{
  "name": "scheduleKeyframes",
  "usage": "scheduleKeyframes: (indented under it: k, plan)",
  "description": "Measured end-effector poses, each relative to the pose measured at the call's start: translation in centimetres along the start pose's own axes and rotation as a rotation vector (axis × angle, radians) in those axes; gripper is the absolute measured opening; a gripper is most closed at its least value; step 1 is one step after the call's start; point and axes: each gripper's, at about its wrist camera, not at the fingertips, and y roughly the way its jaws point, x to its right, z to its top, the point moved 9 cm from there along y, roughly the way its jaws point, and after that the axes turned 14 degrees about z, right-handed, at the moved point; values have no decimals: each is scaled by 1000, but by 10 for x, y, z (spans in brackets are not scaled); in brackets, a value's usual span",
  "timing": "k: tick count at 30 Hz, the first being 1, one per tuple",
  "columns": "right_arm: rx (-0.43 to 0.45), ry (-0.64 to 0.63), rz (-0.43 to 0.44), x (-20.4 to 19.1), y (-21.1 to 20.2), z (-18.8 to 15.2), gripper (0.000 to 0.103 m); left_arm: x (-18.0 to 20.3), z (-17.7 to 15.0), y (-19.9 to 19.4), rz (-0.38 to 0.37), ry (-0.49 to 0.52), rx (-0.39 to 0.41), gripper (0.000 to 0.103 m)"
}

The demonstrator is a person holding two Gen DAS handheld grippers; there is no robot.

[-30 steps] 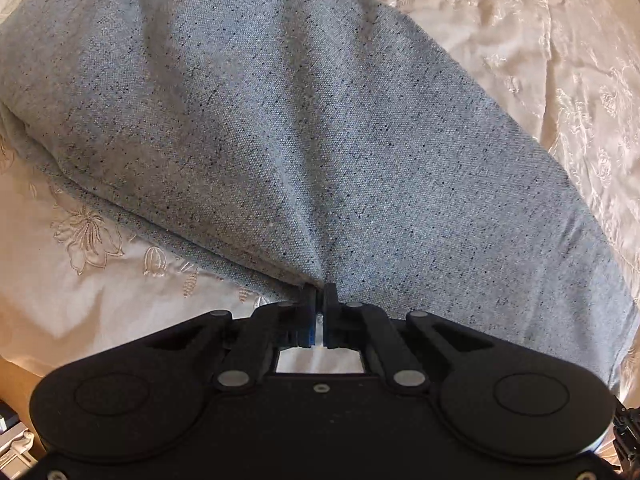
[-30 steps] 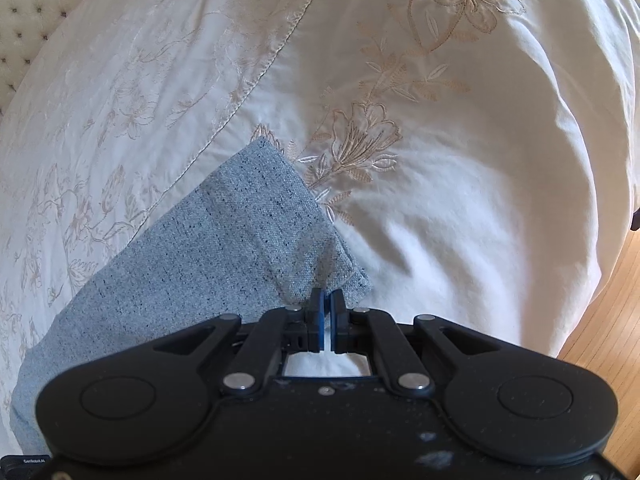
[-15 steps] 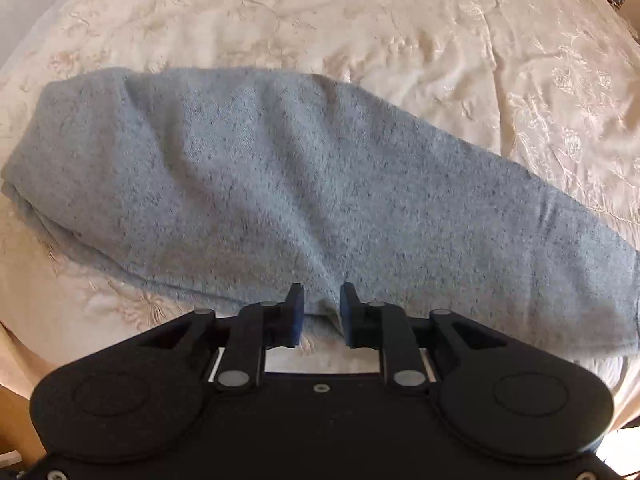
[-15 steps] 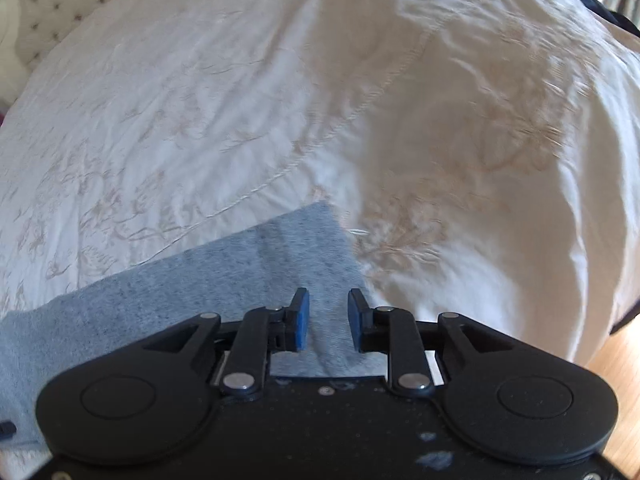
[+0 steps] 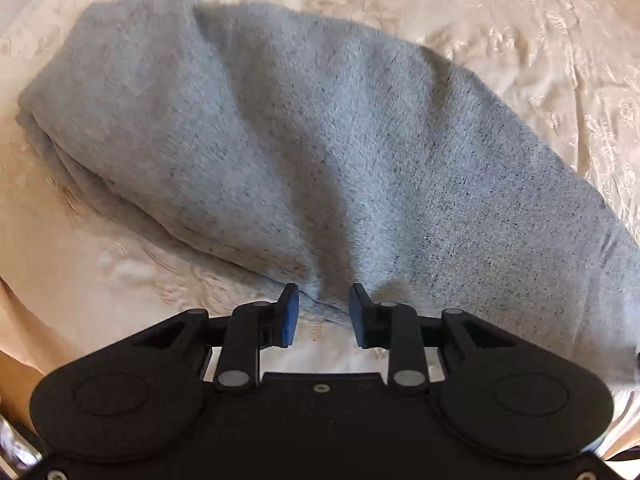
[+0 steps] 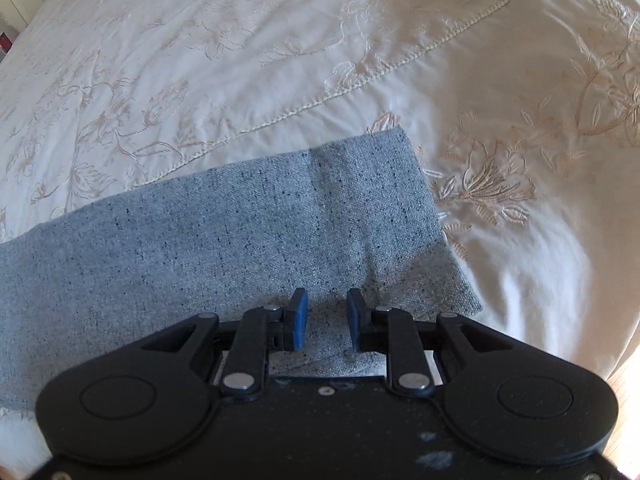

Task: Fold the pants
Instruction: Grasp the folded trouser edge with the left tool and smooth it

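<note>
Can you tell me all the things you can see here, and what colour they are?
pants: one, grey-blue speckled, lying folded lengthwise on the bedspread; leg end shows in the right wrist view
bedspread: one, cream with beige embroidered flowers, under the pants
wooden floor: a strip, light brown, lower right edge of the right wrist view
left gripper: one, black with blue pads, open, just over the near edge of the pants
right gripper: one, black with blue pads, open, over the leg end
</note>
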Motion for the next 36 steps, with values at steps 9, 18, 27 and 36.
scheduleKeyframes:
  k: [9, 18, 27, 36]
  plan:
    - [86, -145, 132, -135, -26, -5, 25, -107, 43, -10, 26, -83, 60, 40]
    - [-42, -320, 360, -328, -1, -87, 25, -210, 88, 40, 80, -140, 24, 39]
    - [-134, -350, 425, -416, 16, -147, 25, -234, 112, 80, -40, -202, -65, 39]
    - [-146, -371, 388, -419, 19, -146, 25, -234, 114, 104, -137, -349, -172, 14]
